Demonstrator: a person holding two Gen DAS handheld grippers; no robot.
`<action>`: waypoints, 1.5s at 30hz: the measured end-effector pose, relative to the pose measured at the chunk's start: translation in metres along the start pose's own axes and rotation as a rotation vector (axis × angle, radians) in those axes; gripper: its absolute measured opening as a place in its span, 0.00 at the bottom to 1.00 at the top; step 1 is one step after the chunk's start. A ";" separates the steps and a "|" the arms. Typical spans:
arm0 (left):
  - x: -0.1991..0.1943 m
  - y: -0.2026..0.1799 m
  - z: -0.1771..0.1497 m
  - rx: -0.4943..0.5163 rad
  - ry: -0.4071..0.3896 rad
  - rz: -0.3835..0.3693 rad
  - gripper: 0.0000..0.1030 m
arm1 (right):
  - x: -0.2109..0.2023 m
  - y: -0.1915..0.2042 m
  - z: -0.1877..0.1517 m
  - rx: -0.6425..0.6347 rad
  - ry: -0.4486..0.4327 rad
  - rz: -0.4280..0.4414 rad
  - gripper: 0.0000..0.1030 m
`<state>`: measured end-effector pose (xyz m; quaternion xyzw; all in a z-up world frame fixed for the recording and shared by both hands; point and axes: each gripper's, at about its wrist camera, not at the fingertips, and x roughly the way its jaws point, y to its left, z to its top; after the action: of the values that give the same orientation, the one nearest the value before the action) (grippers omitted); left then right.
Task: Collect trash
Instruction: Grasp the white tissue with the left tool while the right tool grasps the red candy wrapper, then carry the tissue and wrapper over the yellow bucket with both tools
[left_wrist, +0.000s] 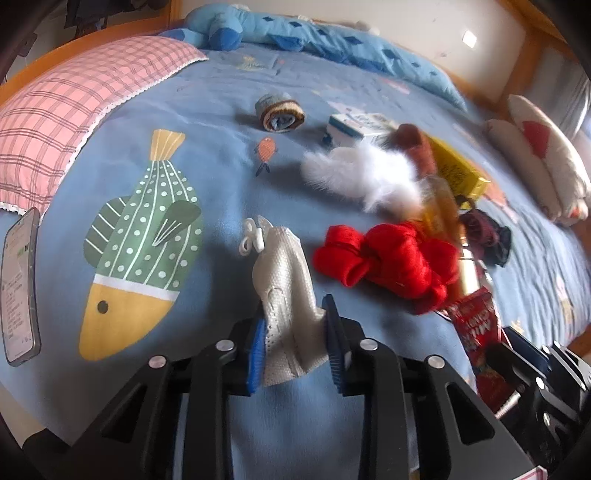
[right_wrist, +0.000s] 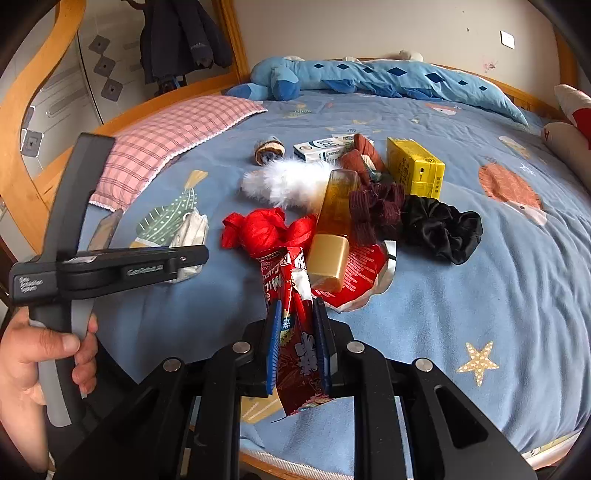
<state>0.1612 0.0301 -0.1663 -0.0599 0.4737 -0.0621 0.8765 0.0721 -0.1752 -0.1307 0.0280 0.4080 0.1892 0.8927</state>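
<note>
Left wrist shows my left gripper (left_wrist: 295, 343) clamping the face mask (left_wrist: 284, 280); right gripper (right_wrist: 297, 343) pinches the candy wrapper (right_wrist: 295, 332), which may slip

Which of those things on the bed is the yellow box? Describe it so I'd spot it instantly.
Start at the long blue plush toy along the bed's far edge, then drop to the clutter mid-bed. The yellow box stands at its far right, behind the black scrunchie; it is the only bright yellow carton there.

White mask (left_wrist: 284, 295) pinched upright; red wrapper (right_wrist: 295, 332) likewise.
</note>
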 end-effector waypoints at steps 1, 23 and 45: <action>-0.006 -0.001 -0.002 0.004 -0.009 -0.008 0.27 | -0.002 -0.001 0.000 0.007 -0.003 0.003 0.17; -0.092 -0.158 -0.055 0.388 -0.059 -0.368 0.28 | -0.157 -0.062 -0.053 0.192 -0.185 -0.177 0.17; -0.105 -0.416 -0.231 0.980 0.256 -0.820 0.28 | -0.355 -0.135 -0.261 0.663 -0.181 -0.693 0.17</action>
<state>-0.1114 -0.3731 -0.1373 0.1785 0.4298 -0.6069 0.6442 -0.2898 -0.4562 -0.0770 0.1897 0.3522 -0.2627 0.8781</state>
